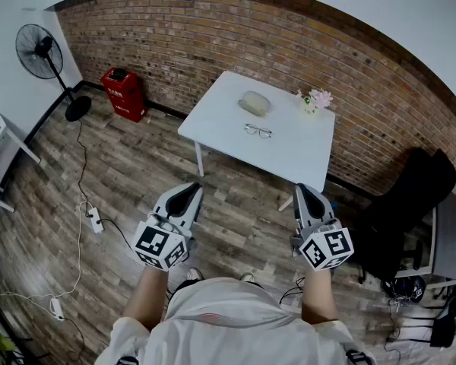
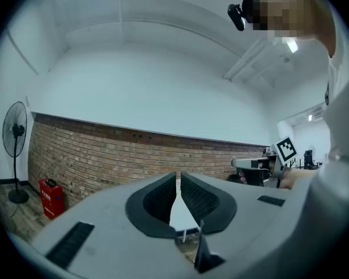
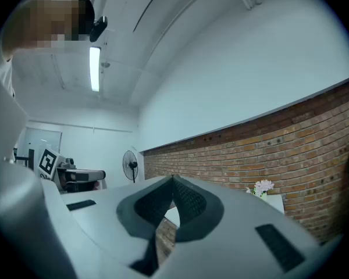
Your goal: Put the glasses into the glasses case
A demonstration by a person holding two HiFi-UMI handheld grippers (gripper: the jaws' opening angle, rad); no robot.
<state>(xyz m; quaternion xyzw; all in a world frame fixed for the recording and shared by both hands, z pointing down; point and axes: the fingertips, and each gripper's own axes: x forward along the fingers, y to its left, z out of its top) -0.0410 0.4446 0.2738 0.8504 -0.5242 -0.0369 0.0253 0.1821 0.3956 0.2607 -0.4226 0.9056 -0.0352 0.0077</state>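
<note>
A white table [image 1: 295, 154] stands in the upper middle of the head view, close to a brick wall [image 1: 213, 29]. The glasses [image 1: 258, 131] lie near the table's middle. The pale glasses case [image 1: 254, 103] sits just above them in the frame, toward the wall, not touching them. A small bunch of flowers [image 1: 315, 99] stands at the table's upper right corner.

The floor [image 1: 114, 173] is wood planking. A standing fan [image 1: 44, 52] and a red box [image 1: 124, 93] are at the upper left, a power strip [image 1: 95, 220] at the left and a black chair [image 1: 410, 204] at the right.

Low in the frame, well apart from the table, the left gripper [image 1: 188, 188] and right gripper [image 1: 304, 190] both have their jaws closed together on nothing.
</note>
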